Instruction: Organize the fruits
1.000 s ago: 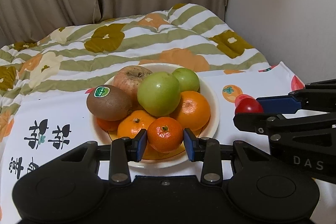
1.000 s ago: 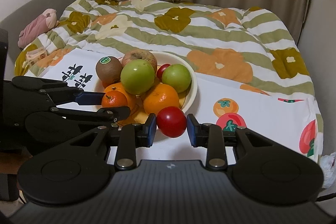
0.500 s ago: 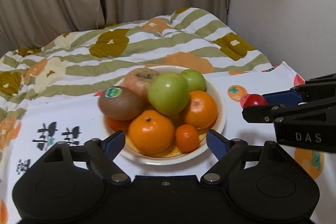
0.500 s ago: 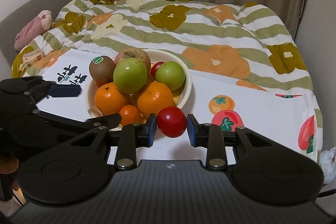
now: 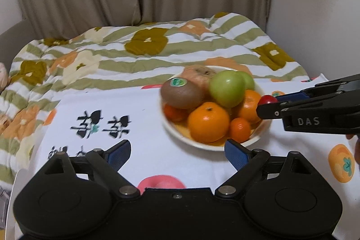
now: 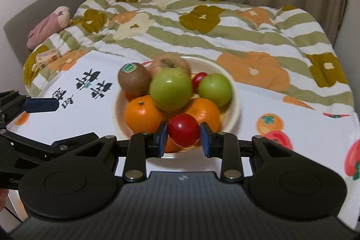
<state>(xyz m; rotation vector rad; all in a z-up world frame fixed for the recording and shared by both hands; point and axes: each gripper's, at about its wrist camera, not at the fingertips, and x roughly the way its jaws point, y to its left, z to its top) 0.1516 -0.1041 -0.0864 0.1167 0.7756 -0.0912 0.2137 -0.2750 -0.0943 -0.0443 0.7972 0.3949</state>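
Since a second ago your left gripper (image 5: 177,151) has let go of the small mandarin (image 5: 239,129) and drawn back and to the left, so the white bowl (image 5: 254,142) now sits toward the right of its view, while your right gripper (image 6: 184,137) has carried its red tomato (image 6: 184,130) in over the bowl's near rim. The striped floral quilt (image 6: 202,21) fills the background, and the white printed cloth (image 5: 146,125) lies over its near part with the bowl resting on it. In the bowl, a large green apple (image 6: 170,89) sits at the centre, with a brownish apple (image 6: 169,62) behind it, a kiwi (image 6: 134,79) bearing a green sticker to its left, and a smaller green apple (image 6: 214,89) to its right. Two oranges (image 6: 144,115) lie in front, a second small red fruit (image 6: 199,79) shows between the green apples, and the mandarin rests against the front rim. Your left gripper's blue pads are spread wide with nothing between them, hovering over the cloth short of the bowl. Your right gripper's pads are pinching the tomato on both sides, holding it just above the front oranges.
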